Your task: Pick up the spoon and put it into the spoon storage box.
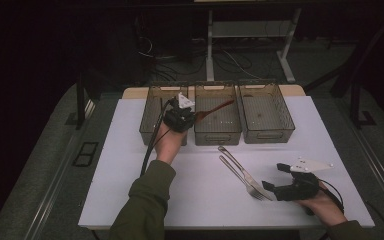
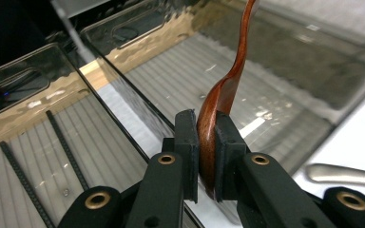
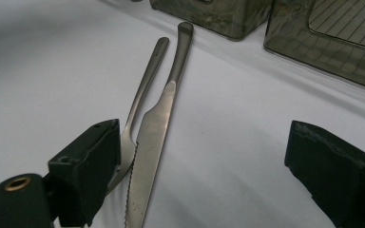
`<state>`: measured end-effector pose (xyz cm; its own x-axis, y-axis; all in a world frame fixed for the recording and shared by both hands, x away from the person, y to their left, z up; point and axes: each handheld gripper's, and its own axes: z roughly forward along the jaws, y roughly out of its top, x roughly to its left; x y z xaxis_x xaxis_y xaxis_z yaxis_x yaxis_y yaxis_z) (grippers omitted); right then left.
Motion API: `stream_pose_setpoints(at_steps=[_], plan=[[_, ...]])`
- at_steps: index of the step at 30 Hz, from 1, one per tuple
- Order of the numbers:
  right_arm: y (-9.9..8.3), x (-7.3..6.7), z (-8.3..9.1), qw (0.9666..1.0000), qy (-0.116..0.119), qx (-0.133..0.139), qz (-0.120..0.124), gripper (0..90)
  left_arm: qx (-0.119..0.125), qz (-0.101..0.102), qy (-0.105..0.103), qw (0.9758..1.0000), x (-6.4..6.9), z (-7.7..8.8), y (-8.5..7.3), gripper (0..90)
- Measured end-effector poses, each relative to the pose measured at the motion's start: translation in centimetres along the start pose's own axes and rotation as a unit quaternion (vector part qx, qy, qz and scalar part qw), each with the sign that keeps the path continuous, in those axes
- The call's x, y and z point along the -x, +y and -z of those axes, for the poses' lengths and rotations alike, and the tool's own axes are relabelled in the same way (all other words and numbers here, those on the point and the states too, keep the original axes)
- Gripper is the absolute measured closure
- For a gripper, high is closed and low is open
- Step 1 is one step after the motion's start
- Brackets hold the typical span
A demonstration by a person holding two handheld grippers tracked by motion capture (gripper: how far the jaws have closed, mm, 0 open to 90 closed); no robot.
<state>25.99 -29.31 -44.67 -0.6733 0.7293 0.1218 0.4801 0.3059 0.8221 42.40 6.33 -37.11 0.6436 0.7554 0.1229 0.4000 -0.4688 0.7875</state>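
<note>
My left gripper carries a wooden spoon over the bins at the table's far edge. Its jaws are clamped tight on the bowl of the spoon, the handle pointing toward two o'clock across the middle bin, the gripper itself above the wall between left bin and middle bin. I judge the step in hand to be dropping the spoon into a bin; two thin dark sticks already lie in the left bin. The next move calls for bringing the handle fully inside one bin's walls, lowering, then opening the jaws.

At five o'clock, my right gripper rests low on the white table, jaws spread wide and holding nothing. A fork and knife lie side by side, touching near the fork's tines, just beside the left jaw. The right bin looks empty.

I can read no brand, label or writing anywhere; a mark on the fork's handle is too small to tell.
</note>
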Motion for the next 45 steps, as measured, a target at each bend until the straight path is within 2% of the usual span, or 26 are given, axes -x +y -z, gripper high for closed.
stream_pose_setpoints(at_steps=[3, 5, 8, 13, 18, 24, 31, 36, 38, 42, 45], plan=[[0.0, 0.0, 0.1, 1.0, 0.0, 0.002, 0.0, 11.0, -0.012, 0.0, 0.0, 0.9999, 0.2, -0.9, 0.2, 81.7], [0.0, 0.0, 0.1, 1.0, -0.001, 0.002, 0.0, 11.0, -0.015, 0.007, -0.003, 0.9999, 0.4, -1.3, 0.3, 81.6], [0.0, 0.1, 0.2, 1.0, -0.001, 0.004, -0.001, 11.0, -0.017, 0.006, -0.006, 0.9998, 0.7, -1.8, 0.5, 81.6], [0.0, 0.1, 0.3, 1.0, 0.0, 0.005, -0.002, 11.0, -0.023, 0.009, -0.015, 0.9996, 0.9, -2.3, 0.4, 80.9], [0.0, 0.1, 0.3, 1.0, 0.0, 0.005, -0.002, 11.0, -0.027, 0.005, -0.019, 0.9995, 0.9, -2.4, 0.4, 75.9], [0.1, 0.1, 0.3, 1.0, 0.0, 0.005, -0.002, 11.0, -0.013, 0.007, -0.032, 0.9994, 0.9, -2.0, 0.5, 69.9], [0.1, 0.2, 0.2, 1.0, 0.001, 0.003, -0.004, 11.0, -0.003, 0.001, -0.064, 0.998, 0.7, -1.0, 0.4, 58.1], [0.0, 0.2, 0.2, 1.0, -0.001, 0.002, -0.005, 11.0, 0.01, -0.002, -0.093, 0.9956, 0.7, 0.0, 0.2, 50.2], [0.0, 0.2, 0.2, 1.0, -0.002, 0.003, -0.005, 11.0, 0.012, -0.009, -0.098, 0.9951, 0.7, 0.5, 0.1, 48.2], [0.0, 0.2, 0.1, 1.0, -0.002, 0.001, -0.006, 11.1, 0.027, -0.007, -0.116, 0.9928, 1.0, 1.3, -0.4, 43.7], [0.0, 0.2, 0.1, 1.0, -0.002, 0.001, -0.005, 11.0, 0.029, -0.01, -0.127, 0.9915, 1.1, 2.0, -0.8, 40.5]])
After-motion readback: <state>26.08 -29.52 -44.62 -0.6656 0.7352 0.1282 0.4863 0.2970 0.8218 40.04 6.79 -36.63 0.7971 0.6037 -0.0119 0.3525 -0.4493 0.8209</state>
